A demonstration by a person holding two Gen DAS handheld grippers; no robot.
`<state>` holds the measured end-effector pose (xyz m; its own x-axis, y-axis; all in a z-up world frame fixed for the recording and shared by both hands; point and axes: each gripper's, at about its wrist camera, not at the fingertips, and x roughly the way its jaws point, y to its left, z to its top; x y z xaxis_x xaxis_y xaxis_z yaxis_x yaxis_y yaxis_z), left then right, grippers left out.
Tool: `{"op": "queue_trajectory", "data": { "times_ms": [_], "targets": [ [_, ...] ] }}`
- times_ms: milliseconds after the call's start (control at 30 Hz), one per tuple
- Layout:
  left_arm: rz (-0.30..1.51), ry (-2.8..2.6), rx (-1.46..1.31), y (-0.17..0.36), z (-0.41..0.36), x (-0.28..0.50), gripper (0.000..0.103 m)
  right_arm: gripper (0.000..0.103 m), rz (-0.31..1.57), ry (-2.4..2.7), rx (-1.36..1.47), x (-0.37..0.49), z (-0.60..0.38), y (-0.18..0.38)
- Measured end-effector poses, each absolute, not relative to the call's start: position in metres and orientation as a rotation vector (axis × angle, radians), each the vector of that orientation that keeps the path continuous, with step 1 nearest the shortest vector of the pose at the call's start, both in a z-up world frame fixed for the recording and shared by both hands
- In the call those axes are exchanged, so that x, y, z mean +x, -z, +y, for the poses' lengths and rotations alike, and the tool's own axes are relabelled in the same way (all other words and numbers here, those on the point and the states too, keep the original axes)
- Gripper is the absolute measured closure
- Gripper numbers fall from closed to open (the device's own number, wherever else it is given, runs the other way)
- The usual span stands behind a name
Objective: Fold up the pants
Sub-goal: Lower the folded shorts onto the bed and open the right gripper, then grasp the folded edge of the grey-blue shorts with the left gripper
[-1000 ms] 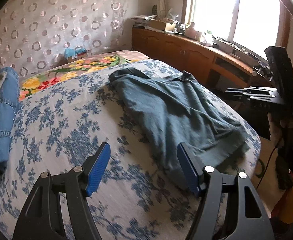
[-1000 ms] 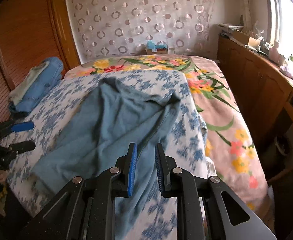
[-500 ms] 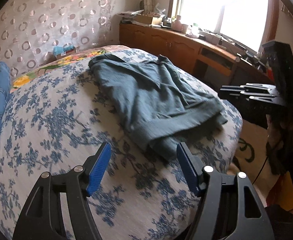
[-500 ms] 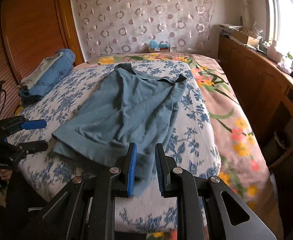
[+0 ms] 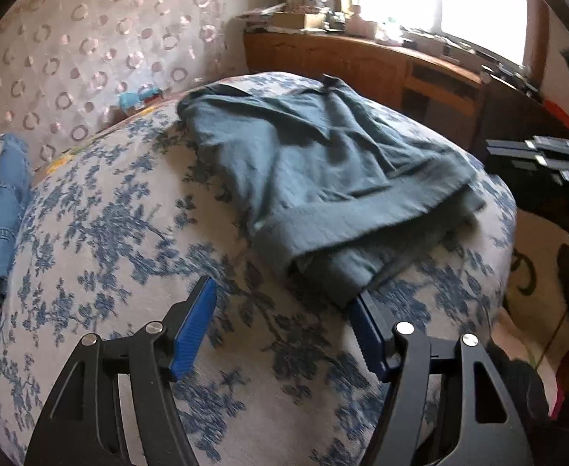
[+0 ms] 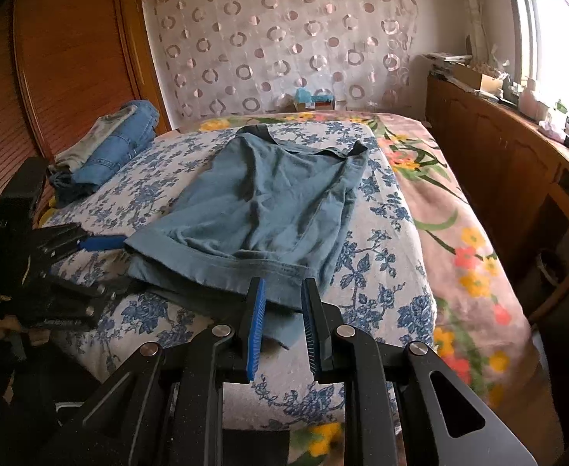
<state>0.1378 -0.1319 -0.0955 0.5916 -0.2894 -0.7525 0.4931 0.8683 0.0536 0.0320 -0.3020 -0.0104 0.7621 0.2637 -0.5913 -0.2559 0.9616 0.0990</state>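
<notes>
The grey-blue pants (image 6: 269, 209) lie spread on the blue-flowered bedspread (image 6: 385, 240), waistband toward the headboard and hems at the near edge. They also show in the left wrist view (image 5: 335, 178). My left gripper (image 5: 284, 330) is open, its right finger at the hem's left corner; it also shows in the right wrist view (image 6: 102, 268), one finger above the hem and one below. My right gripper (image 6: 280, 322) is partly open with the lower right hem between its jaws, which stand apart from the cloth.
Folded blue jeans (image 6: 117, 147) sit at the bed's back left by the wooden headboard (image 6: 67, 58). A wooden cabinet (image 6: 517, 163) with clutter runs along the right under the window. A flowered blanket (image 6: 451, 217) covers the bed's right side.
Both grippers have moved in to the pants' near hem. The pants now lie flatter and nearer. The right gripper's jaws stand wider apart than before.
</notes>
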Motion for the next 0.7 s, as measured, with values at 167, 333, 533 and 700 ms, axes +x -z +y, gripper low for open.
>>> {"op": "queue_trajectory", "data": {
  "times_ms": [167, 333, 533, 700],
  "targets": [
    [0.806, 0.454, 0.233, 0.088, -0.126, 0.148, 0.034, 0.083, 0.643, -0.294, 0.030, 0.033, -0.298, 0.013],
    [0.764, 0.492, 0.196, 0.079, -0.127, 0.149, 0.039, 0.083, 0.661, -0.279, 0.061, 0.046, -0.298, 0.021],
    [0.743, 0.538, 0.197, 0.077, -0.137, 0.153, 0.046, 0.083, 0.680, -0.252, 0.107, 0.060, -0.303, 0.024],
    [0.768, 0.555, 0.219, 0.084, -0.147, 0.163, 0.046, 0.083, 0.688, -0.257, 0.098, 0.062, -0.300, 0.025]
  ]
}}
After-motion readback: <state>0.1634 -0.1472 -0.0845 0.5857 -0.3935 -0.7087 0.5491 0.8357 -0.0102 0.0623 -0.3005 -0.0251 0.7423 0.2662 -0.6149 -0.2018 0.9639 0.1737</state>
